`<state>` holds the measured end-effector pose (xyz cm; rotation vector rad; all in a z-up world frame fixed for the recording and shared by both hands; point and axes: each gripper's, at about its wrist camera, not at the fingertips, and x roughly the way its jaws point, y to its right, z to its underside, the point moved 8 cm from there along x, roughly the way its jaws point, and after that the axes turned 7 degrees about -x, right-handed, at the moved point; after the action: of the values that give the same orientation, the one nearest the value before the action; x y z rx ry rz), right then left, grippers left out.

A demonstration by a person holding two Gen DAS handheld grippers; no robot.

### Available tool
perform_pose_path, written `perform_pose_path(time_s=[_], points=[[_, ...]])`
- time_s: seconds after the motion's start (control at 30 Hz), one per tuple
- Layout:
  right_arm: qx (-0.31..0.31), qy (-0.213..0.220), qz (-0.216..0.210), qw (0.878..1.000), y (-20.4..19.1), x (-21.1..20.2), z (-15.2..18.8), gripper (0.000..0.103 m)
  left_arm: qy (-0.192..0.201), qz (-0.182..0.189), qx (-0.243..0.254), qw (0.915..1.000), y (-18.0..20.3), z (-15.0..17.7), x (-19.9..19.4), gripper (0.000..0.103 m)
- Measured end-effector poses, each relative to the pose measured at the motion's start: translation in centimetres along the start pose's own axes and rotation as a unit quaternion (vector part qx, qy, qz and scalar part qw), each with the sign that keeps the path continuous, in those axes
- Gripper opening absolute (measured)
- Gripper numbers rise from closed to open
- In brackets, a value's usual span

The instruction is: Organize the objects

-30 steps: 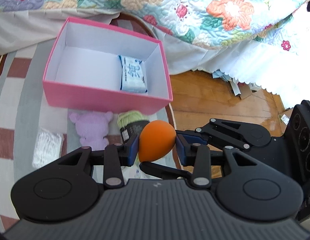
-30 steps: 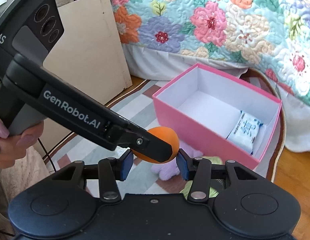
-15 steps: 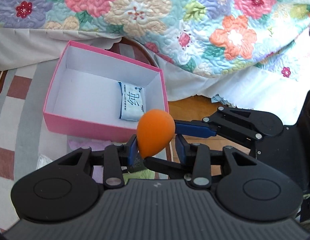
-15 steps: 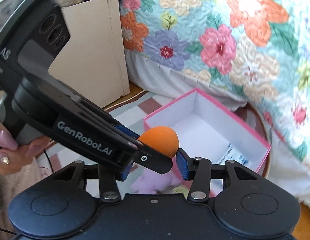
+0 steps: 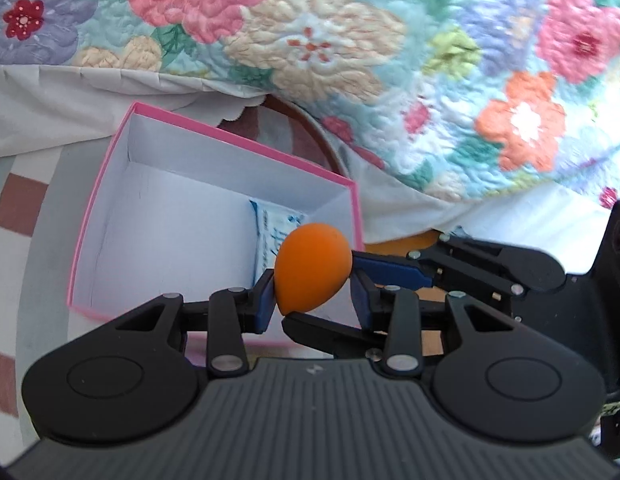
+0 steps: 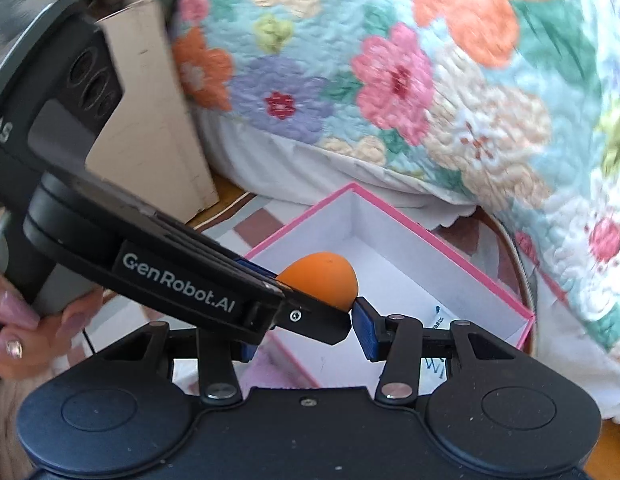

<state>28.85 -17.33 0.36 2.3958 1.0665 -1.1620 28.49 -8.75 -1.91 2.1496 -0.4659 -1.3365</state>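
An orange egg-shaped sponge (image 5: 311, 265) is clamped between both grippers, held in the air over the near right part of the pink box (image 5: 214, 132). My left gripper (image 5: 312, 300) pinches it from the sides. My right gripper (image 5: 330, 288) comes in from the right, one finger above and one below the sponge. In the right wrist view the sponge (image 6: 322, 278) sits at my right gripper (image 6: 306, 332), with the left gripper's fingers (image 6: 310, 316) crossing in front. The pink box (image 6: 462, 264) holds a white and blue packet (image 5: 270, 236).
A flowered quilt (image 5: 350, 40) hangs over the bed edge right behind the box. The box stands on a striped rug (image 5: 18, 208). A cardboard panel (image 6: 158, 120) leans at the left in the right wrist view. Wood floor (image 5: 398, 246) lies to the right of the box.
Both grippers have lifted the sponge and carried it forward from the rug's toys to over the box. The plush toys have dropped out of view.
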Motion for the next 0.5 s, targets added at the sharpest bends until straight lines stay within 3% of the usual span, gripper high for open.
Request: perform_pose_path(time_s=[0.23,0.5], points=[[0.093,-0.004,-0.008,0.996,4.8,5.9,1.2,0.052,-0.019,-0.024,-0.02,0.9993,-2.5,-2.6,6.1,0.037],[0.076,-0.039,-0.007,0.996,7.6,9.5,2.6,0.052,-0.039,-0.021,-0.036,0.9984,-4.2,-2.9,11.0,0.037]])
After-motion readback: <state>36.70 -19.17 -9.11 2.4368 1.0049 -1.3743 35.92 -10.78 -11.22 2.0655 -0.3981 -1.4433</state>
